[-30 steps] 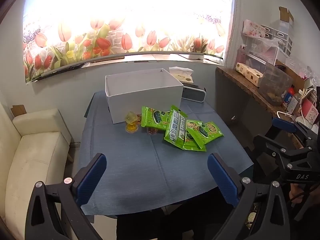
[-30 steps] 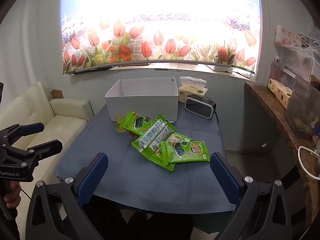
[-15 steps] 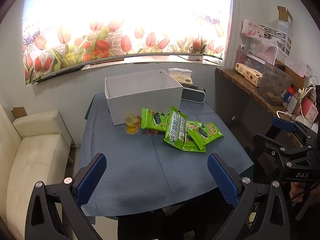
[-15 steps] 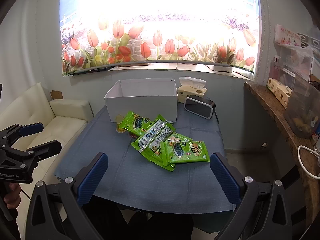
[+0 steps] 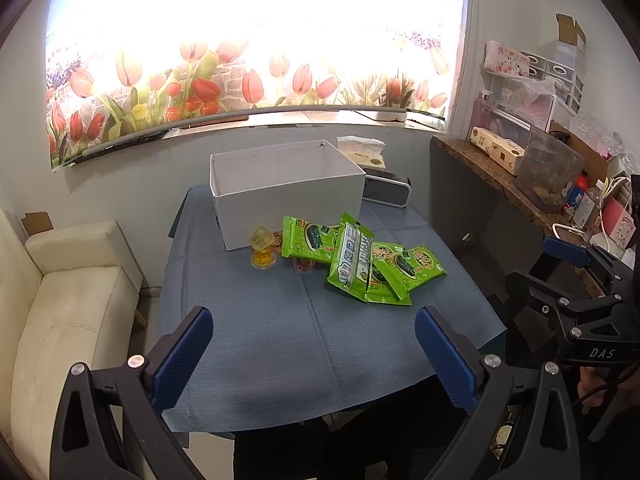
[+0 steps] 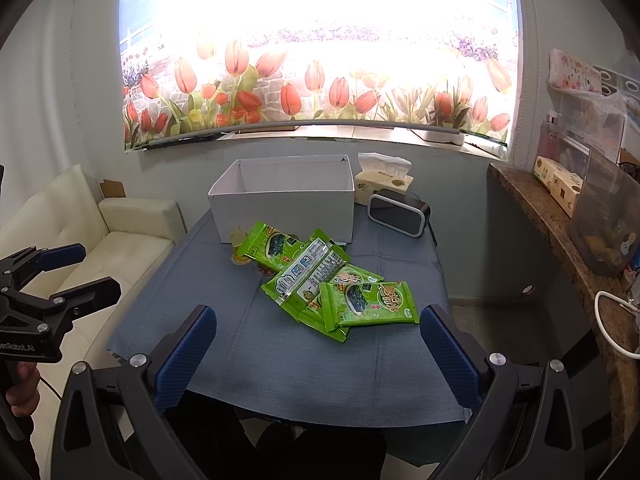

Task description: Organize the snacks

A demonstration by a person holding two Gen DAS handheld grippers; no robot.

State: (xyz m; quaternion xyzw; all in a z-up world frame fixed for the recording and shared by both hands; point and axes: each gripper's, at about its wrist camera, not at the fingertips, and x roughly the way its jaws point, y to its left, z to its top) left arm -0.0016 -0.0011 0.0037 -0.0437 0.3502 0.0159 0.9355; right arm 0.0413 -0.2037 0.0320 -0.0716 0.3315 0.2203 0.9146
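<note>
Left wrist view: scene unchanged from earlier, left gripper [image 5: 310, 354] jaws apart above the table's near edge [image 5: 304, 412], green snack packets [image 5: 360, 264] heaped before the white box [image 5: 286, 204]; right wrist view: right gripper [image 6: 318, 354] likewise spread, bare cloth between.

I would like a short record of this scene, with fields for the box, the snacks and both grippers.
box: white box, open top, at the far side of the table
packets: green packets piled in front of the box, overlapping
cups: small jelly cups beside the box, left of the packets
left gripper: open, holds nothing
right gripper: open, holds nothing
</note>
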